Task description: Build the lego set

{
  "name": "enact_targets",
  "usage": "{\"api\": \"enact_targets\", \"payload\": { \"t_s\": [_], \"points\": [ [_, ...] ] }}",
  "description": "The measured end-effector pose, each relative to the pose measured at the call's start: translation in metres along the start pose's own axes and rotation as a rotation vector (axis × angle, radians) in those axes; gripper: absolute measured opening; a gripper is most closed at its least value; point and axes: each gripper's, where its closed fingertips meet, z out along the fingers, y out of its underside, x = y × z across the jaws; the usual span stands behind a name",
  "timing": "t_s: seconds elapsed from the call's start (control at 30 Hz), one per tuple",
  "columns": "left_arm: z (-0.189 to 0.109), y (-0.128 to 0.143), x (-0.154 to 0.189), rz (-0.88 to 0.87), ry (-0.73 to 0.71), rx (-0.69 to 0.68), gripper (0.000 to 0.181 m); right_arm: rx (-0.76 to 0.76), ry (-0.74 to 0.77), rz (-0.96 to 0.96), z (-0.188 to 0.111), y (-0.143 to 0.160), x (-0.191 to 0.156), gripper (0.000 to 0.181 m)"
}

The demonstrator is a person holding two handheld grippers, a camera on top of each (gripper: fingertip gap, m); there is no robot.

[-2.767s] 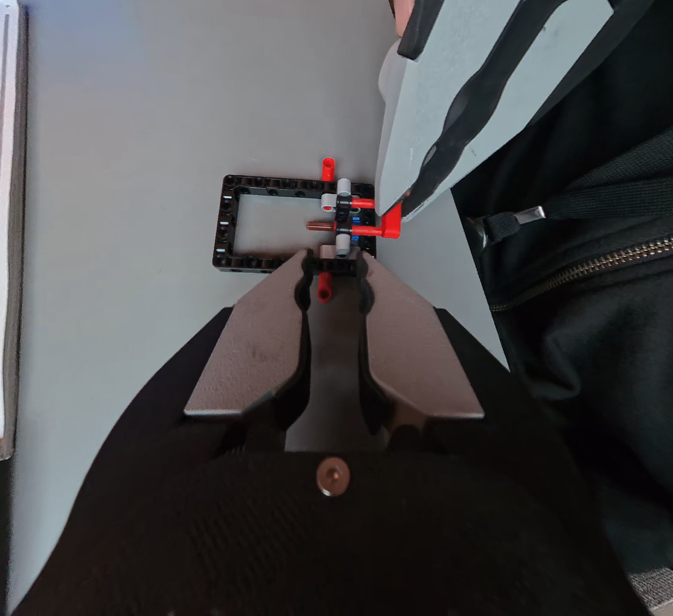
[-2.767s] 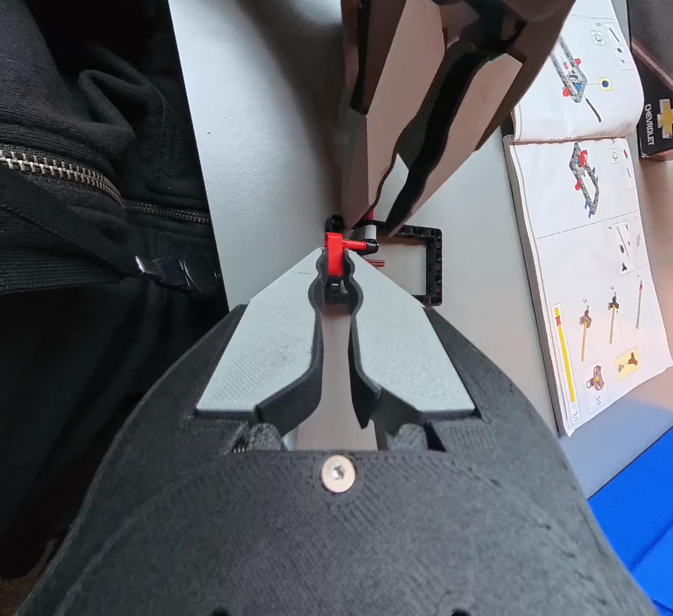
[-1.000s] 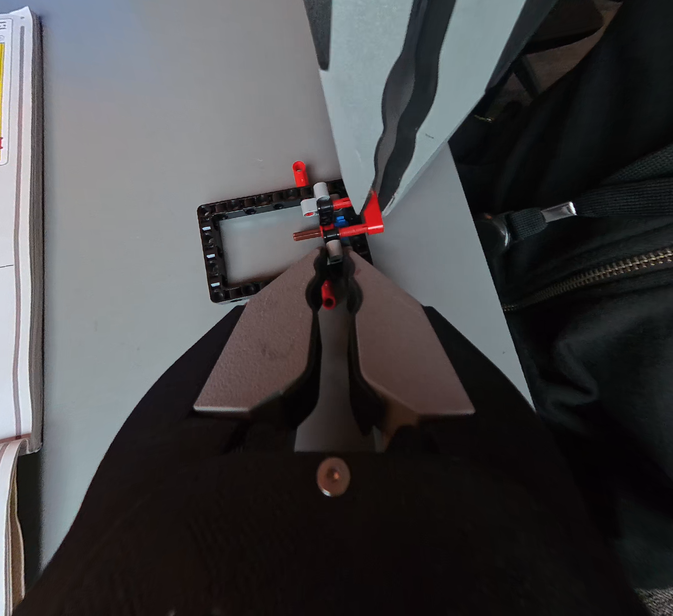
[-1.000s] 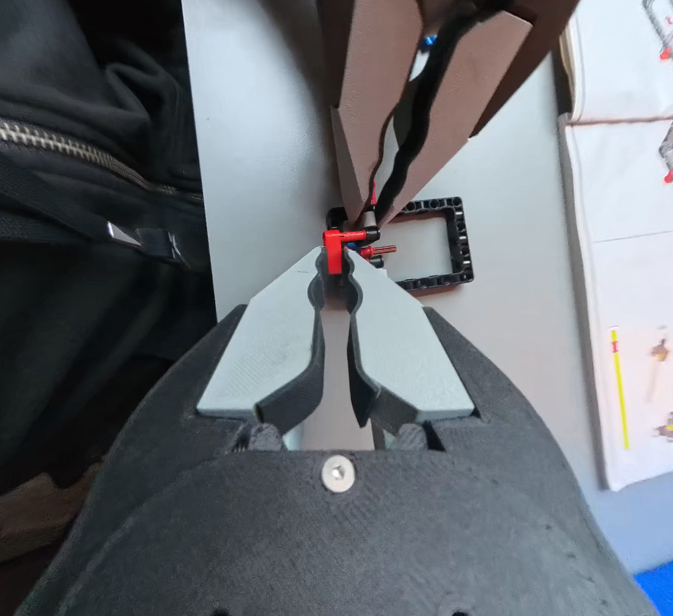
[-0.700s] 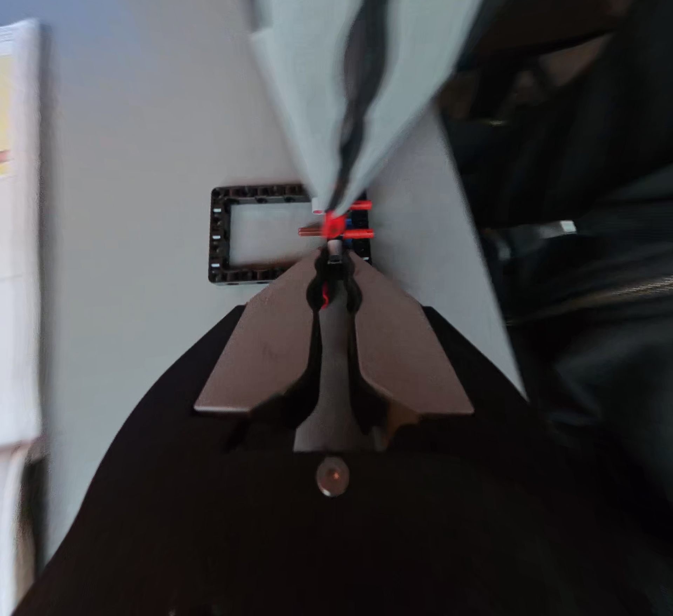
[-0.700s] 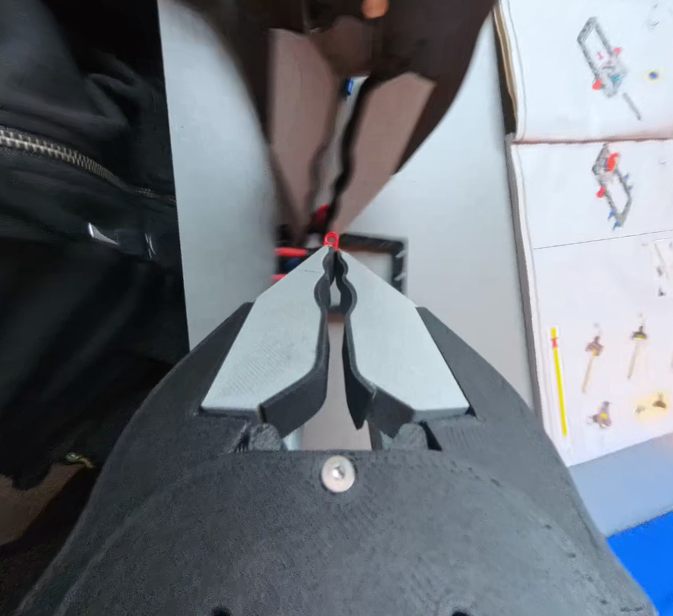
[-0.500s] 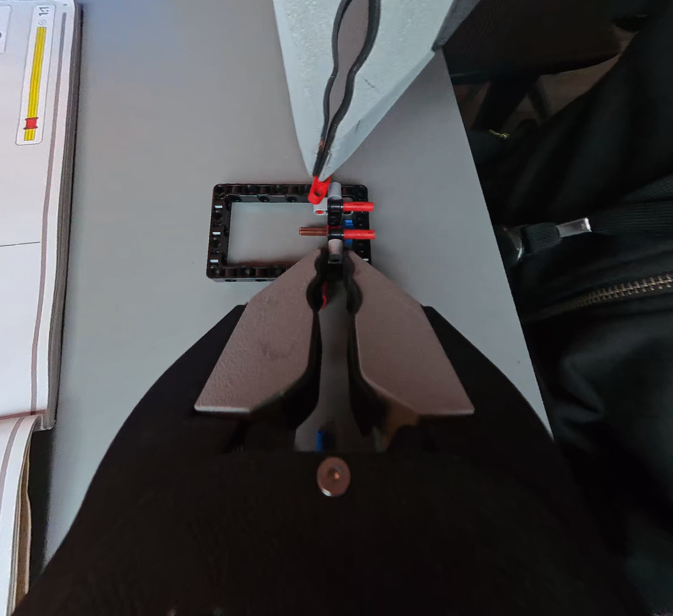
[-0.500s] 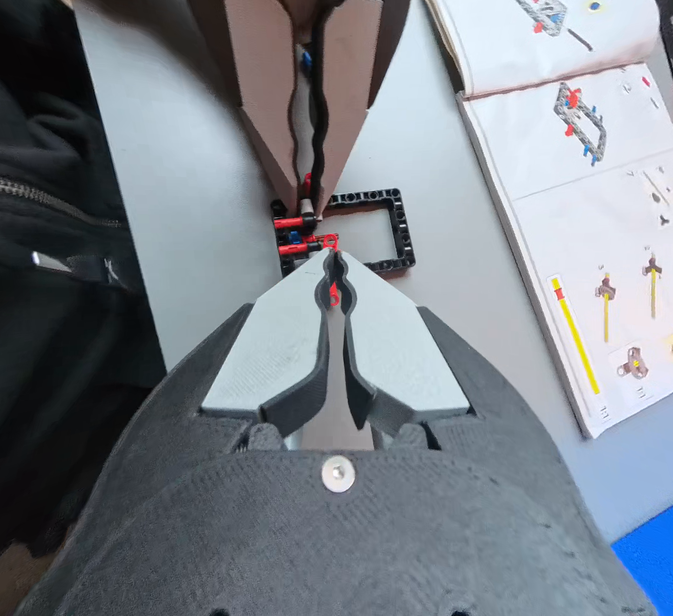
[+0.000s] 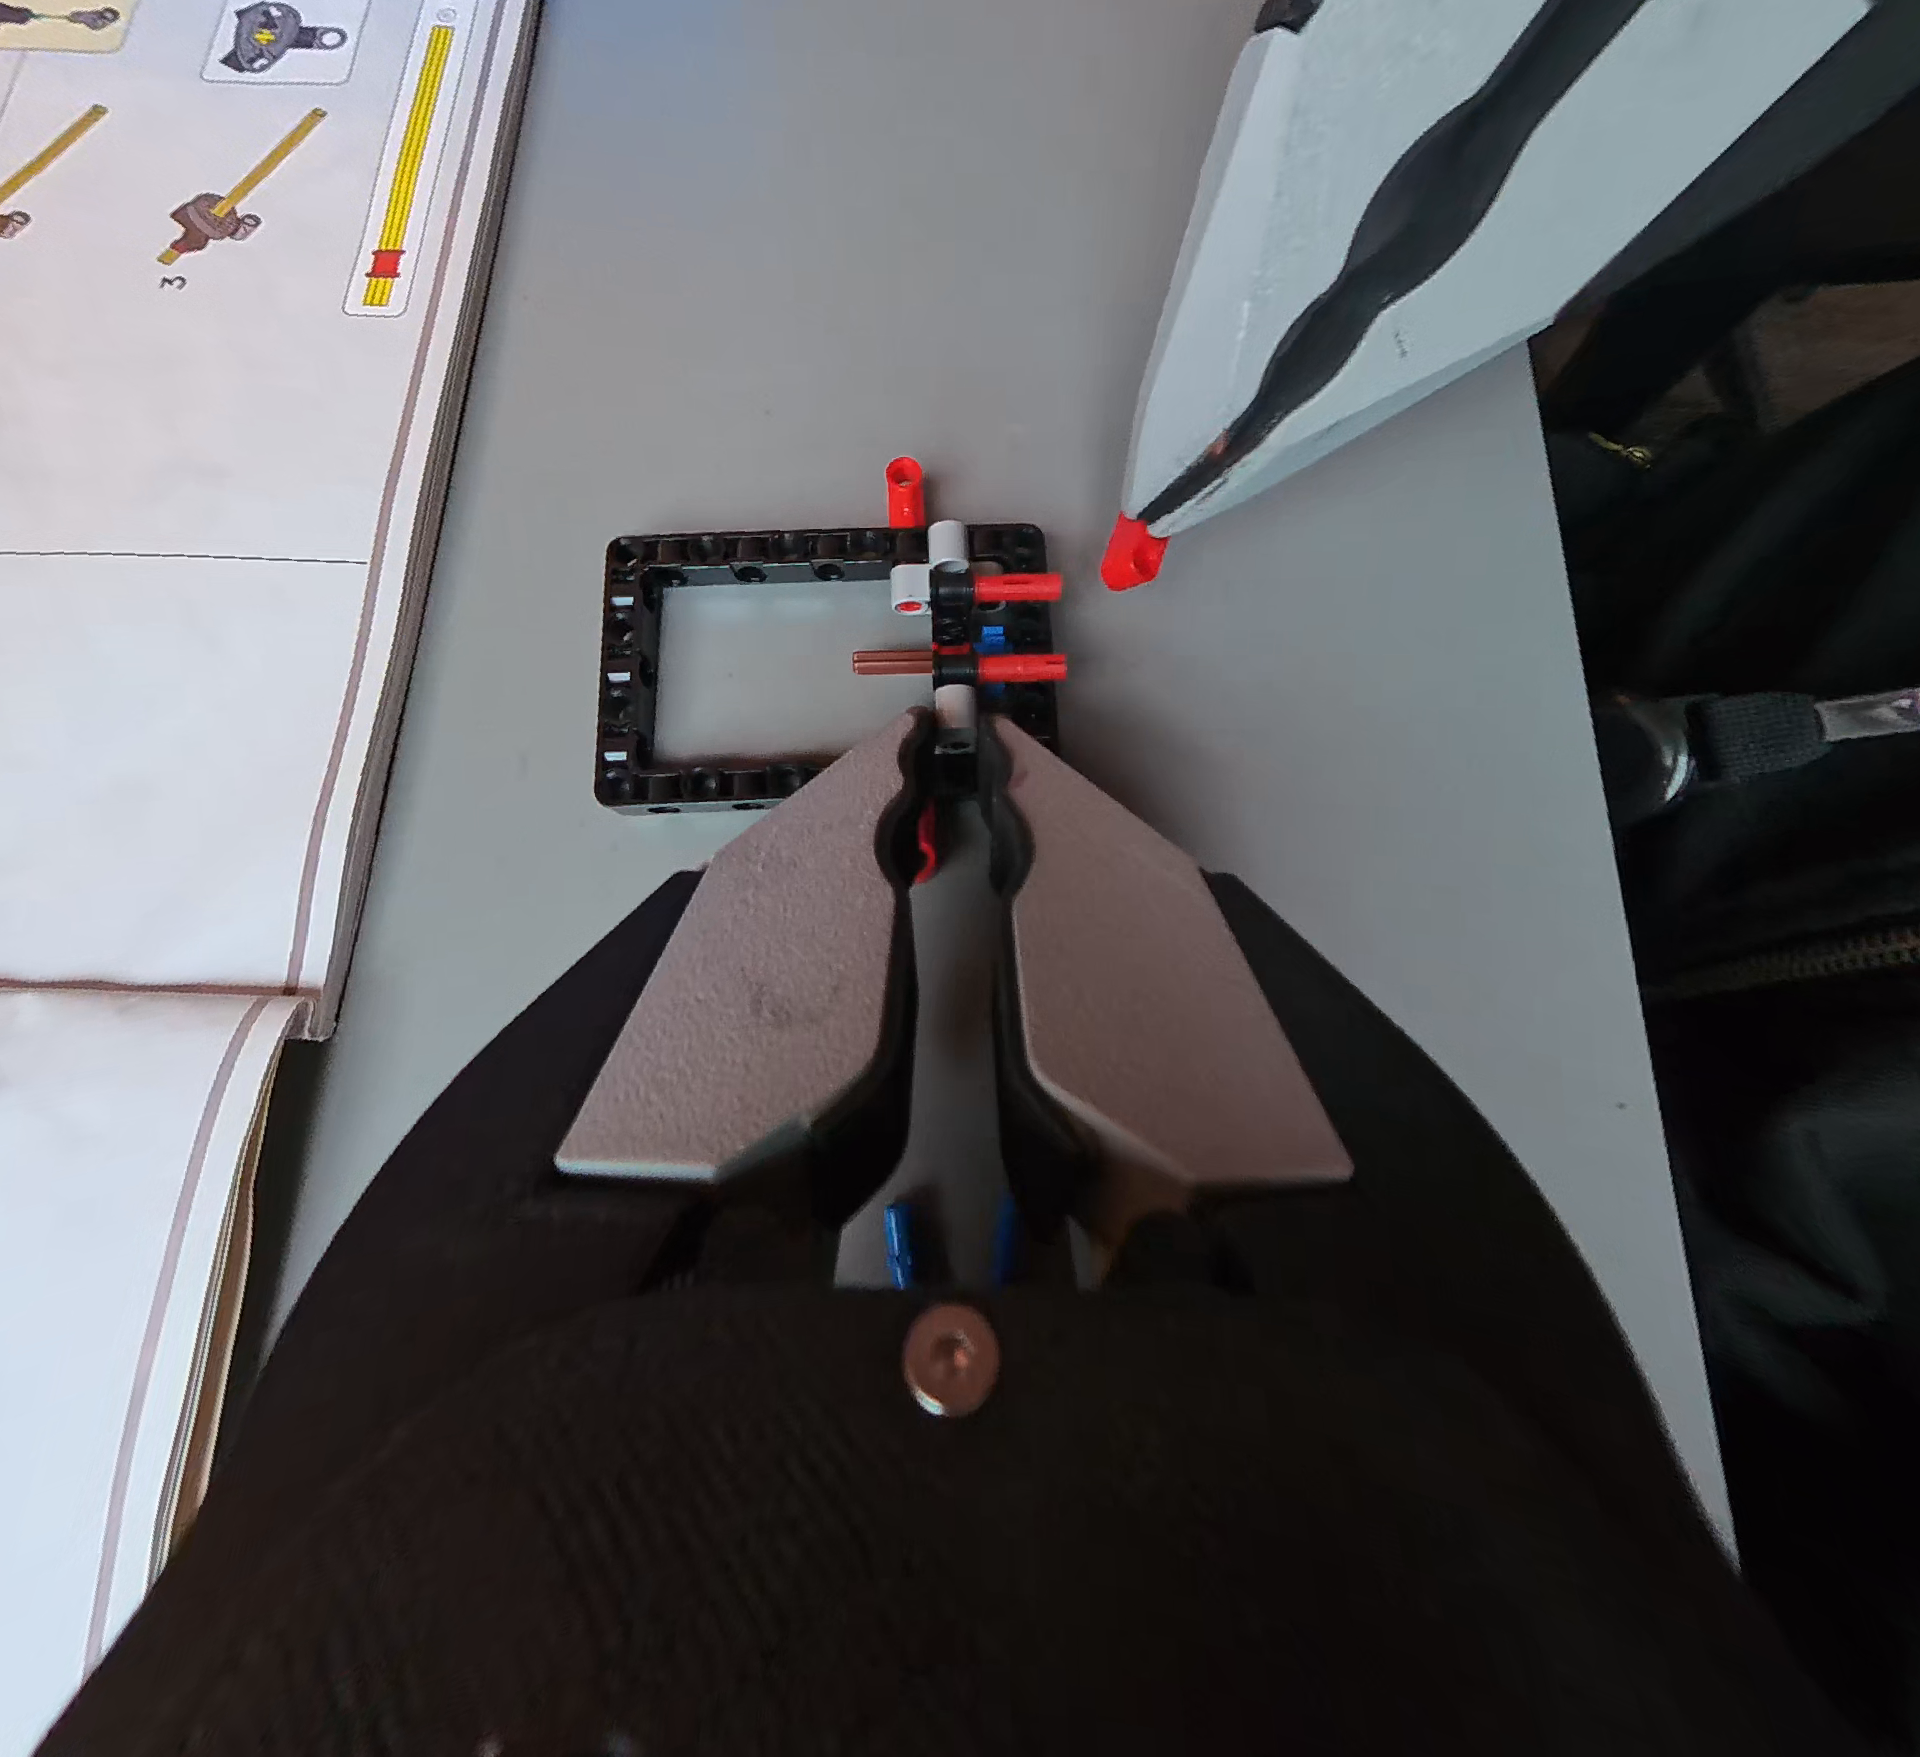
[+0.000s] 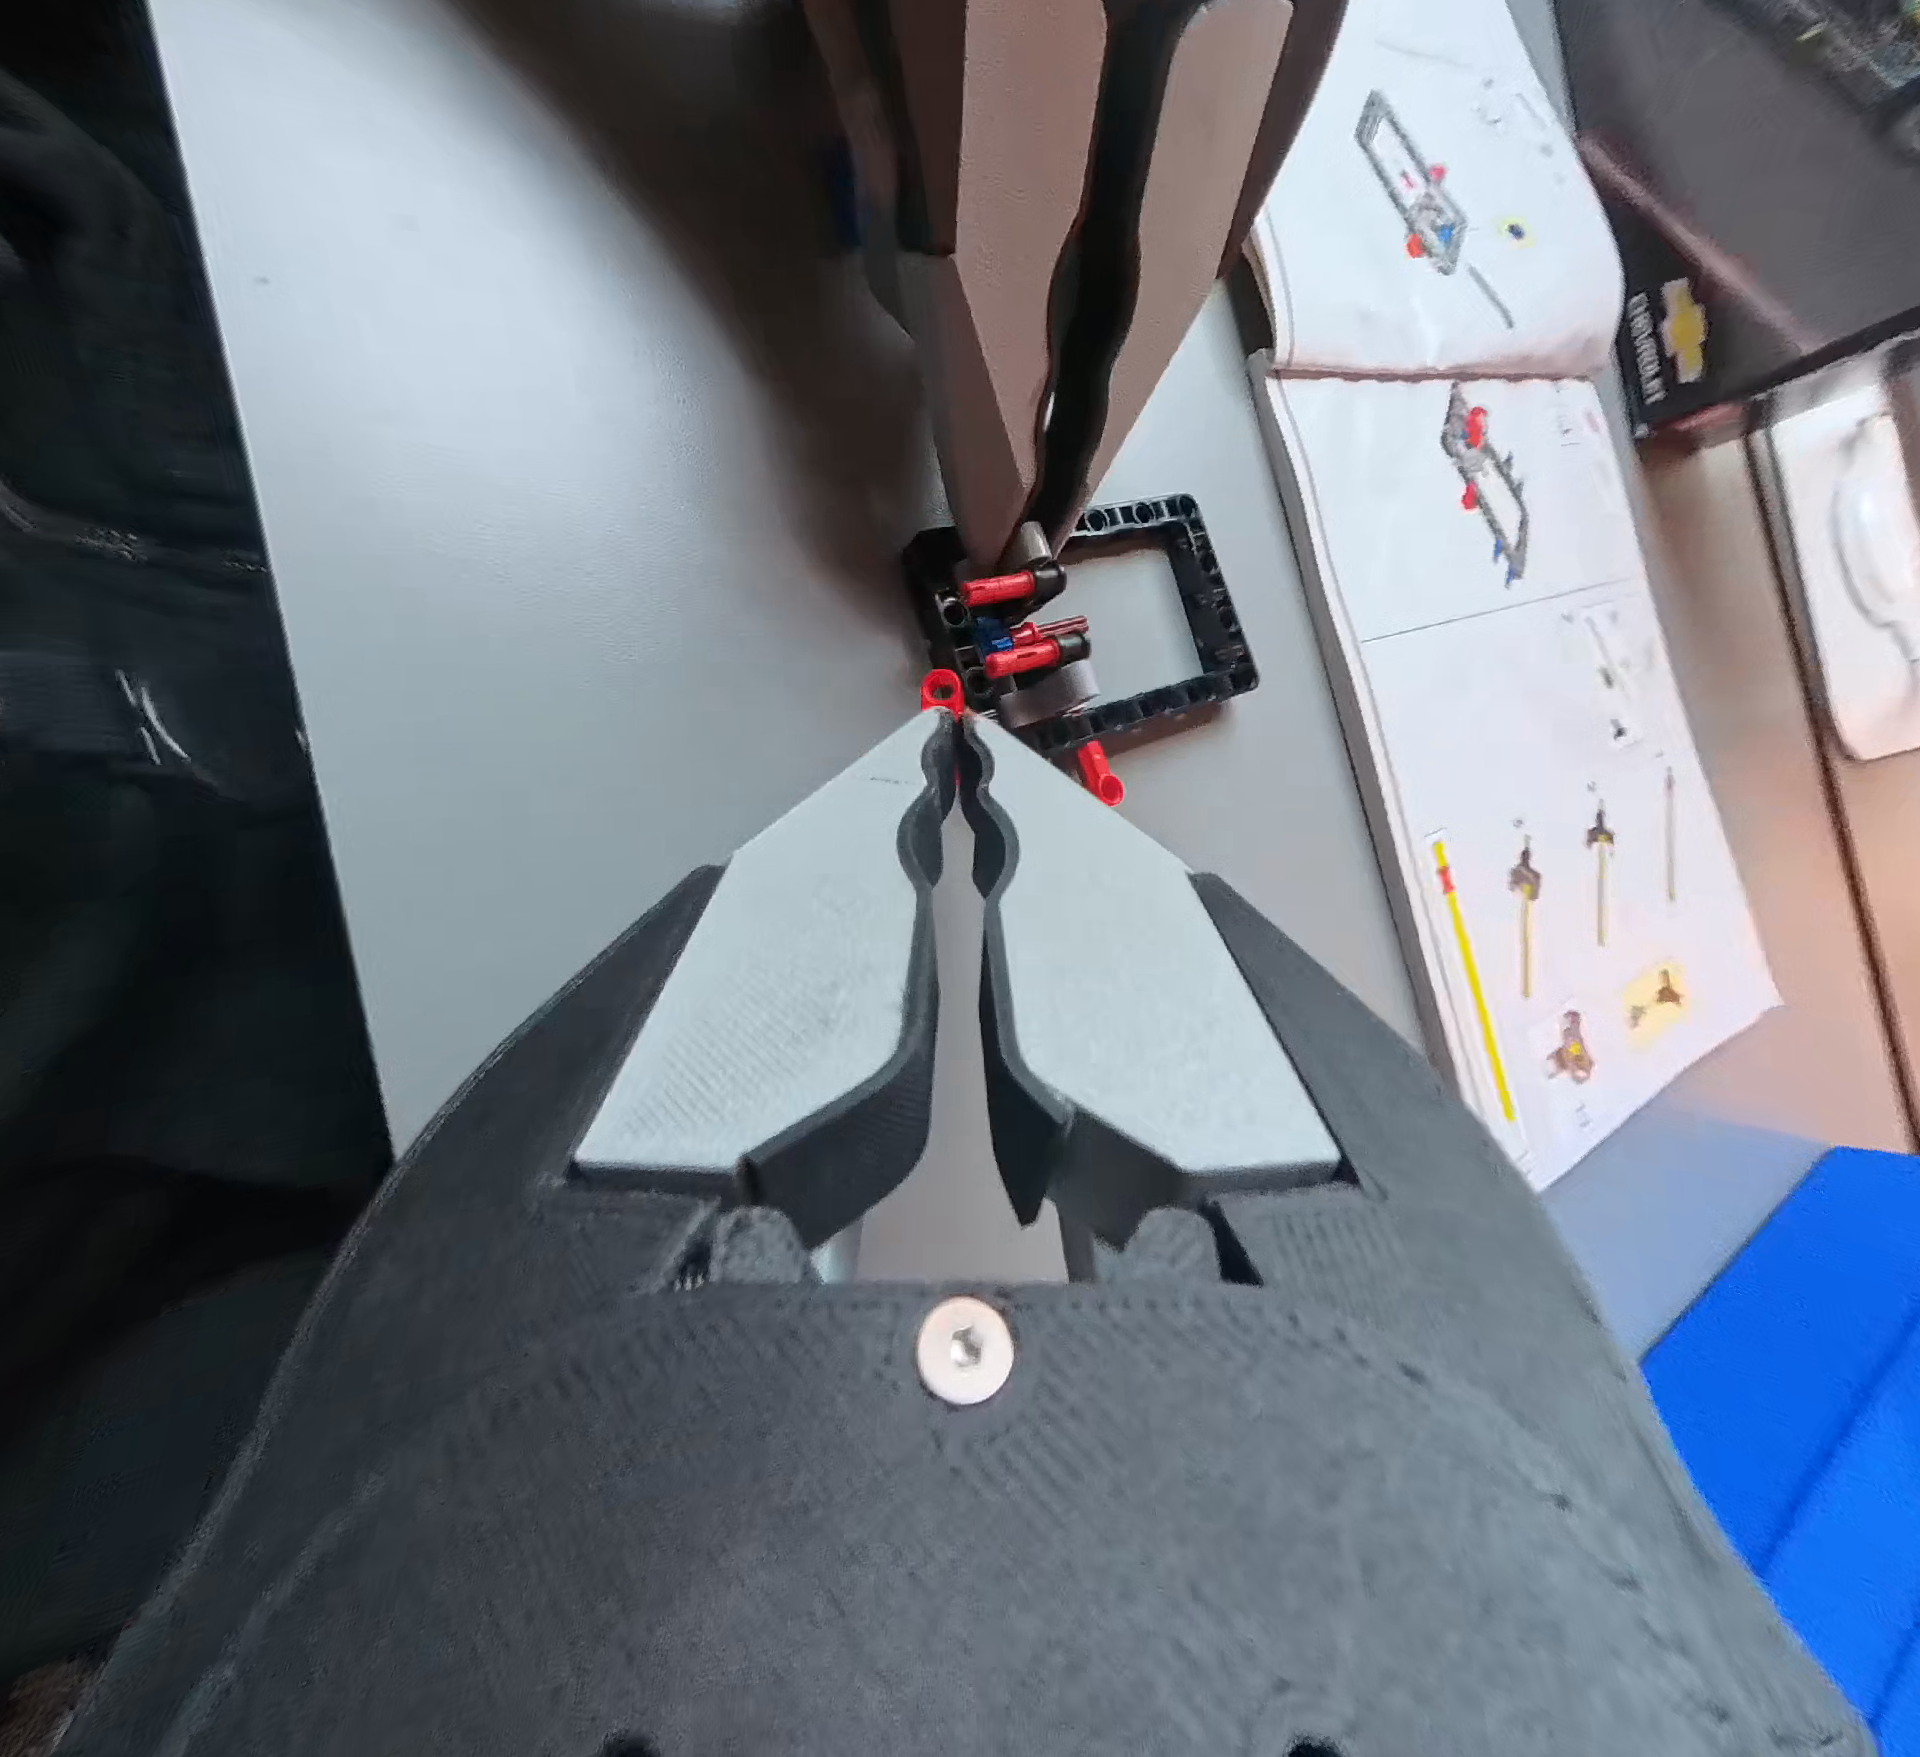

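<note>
A black rectangular lego frame (image 9: 623,668) lies flat on the grey table. It carries a cross-piece of grey and black connectors with two red pins (image 9: 1023,585) pointing right and a brown axle (image 9: 888,661) pointing into the frame. My left gripper (image 9: 956,741) is shut on the near end of that cross-piece. My right gripper (image 10: 956,720) is shut on a small red connector (image 10: 940,691), also seen in the left wrist view (image 9: 1132,554), held just right of the frame and apart from the pin tips. The frame also shows in the right wrist view (image 10: 1216,606).
An open instruction booklet (image 9: 208,460) lies left of the frame. A loose red piece (image 9: 902,492) sits at the frame's far edge. Blue pins (image 9: 899,1240) lie under my left gripper. A person's black jacket (image 9: 1766,876) is past the table's right edge. A blue surface (image 10: 1818,1344) and a black box (image 10: 1662,357) lie beyond the booklet. The tips of one gripper are about 5 centimetres away from the tips of the other.
My right gripper pulled the red connector off the red pins, swung it over the frame's far edge, and now holds it right of the frame. My left gripper kept its hold.
</note>
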Motion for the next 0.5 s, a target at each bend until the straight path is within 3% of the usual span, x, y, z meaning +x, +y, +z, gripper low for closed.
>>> {"api": "enact_targets", "payload": {
  "t_s": [0.23, 0.4, 0.5],
  "points": [
    [-0.001, 0.001, 0.003, -0.020, 0.025, 0.000, 0.023, -0.030, 0.068, -0.123, 0.006, 0.012, -0.011, 0.000],
    [-0.014, -0.006, 0.004, 0.038, -0.034, 0.036, 0.026, 0.026, 0.019, 0.096, 0.002, 0.013, -0.004, 0.000],
    [-0.016, -0.012, 0.015, 0.094, -0.044, 0.061, 0.028, 0.099, -0.091, 0.323, -0.001, 0.010, -0.001, 0.000]
  ]
}}
